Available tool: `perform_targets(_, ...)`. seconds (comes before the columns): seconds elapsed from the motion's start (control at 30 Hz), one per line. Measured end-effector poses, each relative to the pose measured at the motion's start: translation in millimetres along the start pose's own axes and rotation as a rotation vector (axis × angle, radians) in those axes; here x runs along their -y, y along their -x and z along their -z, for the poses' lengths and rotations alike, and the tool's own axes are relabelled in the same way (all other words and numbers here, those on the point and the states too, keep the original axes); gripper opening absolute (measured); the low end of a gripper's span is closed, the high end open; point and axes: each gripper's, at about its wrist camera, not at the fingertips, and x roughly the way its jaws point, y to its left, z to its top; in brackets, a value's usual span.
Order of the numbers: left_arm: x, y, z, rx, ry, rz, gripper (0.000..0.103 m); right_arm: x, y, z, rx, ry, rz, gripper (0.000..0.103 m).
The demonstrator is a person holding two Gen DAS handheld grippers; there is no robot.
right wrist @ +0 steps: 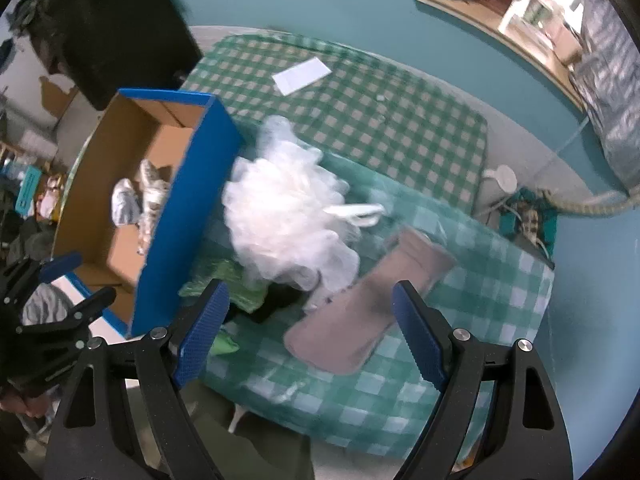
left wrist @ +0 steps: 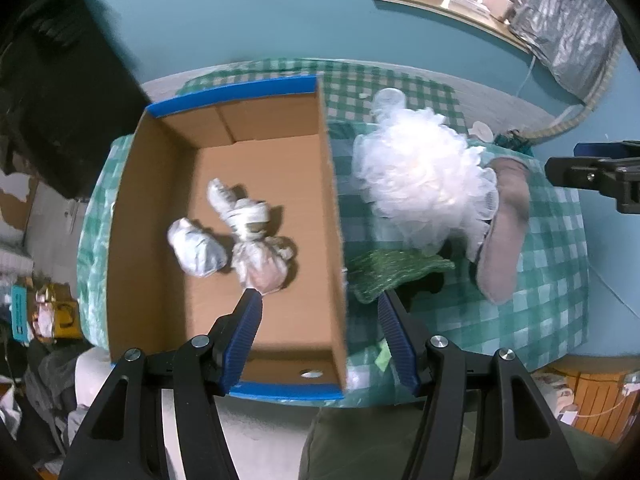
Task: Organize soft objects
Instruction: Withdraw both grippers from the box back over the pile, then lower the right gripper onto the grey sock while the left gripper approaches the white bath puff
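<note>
Below right gripper [right wrist: 310, 292], pink sock [right wrist: 360, 304]

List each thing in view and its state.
Cardboard box: open, holds two white bundles.
White bundles: inside box.
Mesh pouf: on tablecloth, outside box.
Grey sock: flat on tablecloth.
Green cloth: beside box.
Left tool: open, empty.
Right tool: open, empty.

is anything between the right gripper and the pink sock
Nothing visible. The right gripper hangs open above the pink sock, which lies bare on the checked cloth. The white mesh puff sits beside it, toward the box.
</note>
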Motion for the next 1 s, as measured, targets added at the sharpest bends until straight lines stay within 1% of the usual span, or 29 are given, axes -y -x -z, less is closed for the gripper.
perform_targets(0.17,16.3,-3.3,-6.7,0.000,-0.021,0.003,0.062,25.7,-11.9,9.0,-0.028,-0.052,0.018,0.084)
perform_targets(0.53,44.6,-16.7,-14.2,-0.014,-0.061,0.000,0.062,65.9,-39.1,24.4,-0.070,-0.150,0.024,0.084)
perform_targets(0.67,51.1,-22.6,-17.7,-0.020,-0.076,-0.008,0.062,81.6,-58.3,27.0,-0.100,-0.212,-0.002,0.084)
perform_targets(0.8,57.4,-28.3,-23.4,-0.019,-0.090,-0.009,0.062,94.1,-77.1,26.2,-0.126,-0.268,-0.009,0.084)
perform_targets(1.0,67.8,-34.9,-30.4,-0.028,-0.115,-0.013,0.062,99.4,-100.5,19.2,-0.152,-0.322,-0.040,0.084)
